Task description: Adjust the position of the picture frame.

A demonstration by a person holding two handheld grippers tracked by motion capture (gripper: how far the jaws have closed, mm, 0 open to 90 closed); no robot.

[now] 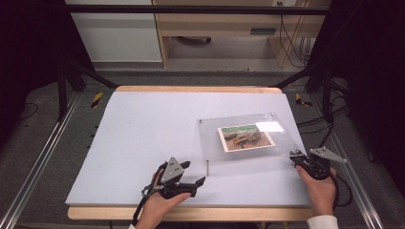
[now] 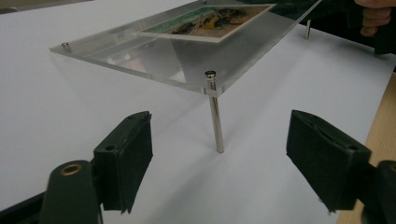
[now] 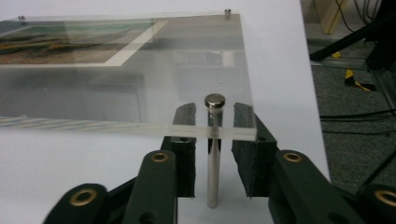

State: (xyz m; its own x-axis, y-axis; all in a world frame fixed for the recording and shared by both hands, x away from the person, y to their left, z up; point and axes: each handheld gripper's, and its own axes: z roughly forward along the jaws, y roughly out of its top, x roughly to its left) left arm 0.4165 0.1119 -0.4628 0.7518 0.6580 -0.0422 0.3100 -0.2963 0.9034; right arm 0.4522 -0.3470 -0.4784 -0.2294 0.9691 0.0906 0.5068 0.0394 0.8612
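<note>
My right gripper (image 3: 214,135) brackets the acrylic photo frame's (image 1: 239,152) near-right standoff post (image 3: 213,154), jaws narrow, not visibly clamped. Left gripper (image 2: 219,163) gapes before the near-left post (image 2: 215,116); closing seems next.

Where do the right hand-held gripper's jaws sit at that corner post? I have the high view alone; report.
Observer: The right hand-held gripper straddles the near-right post, one jaw on either side, with a gap showing on each.
Operator: Now the left one.
Observer: The left hand-held gripper is wide open; the near-left post stands ahead of its jaws, not between them.
Operator: Check that post.
Observer: It passes through the acrylic panel at the corner, cap on top, foot on the white table.
</note>
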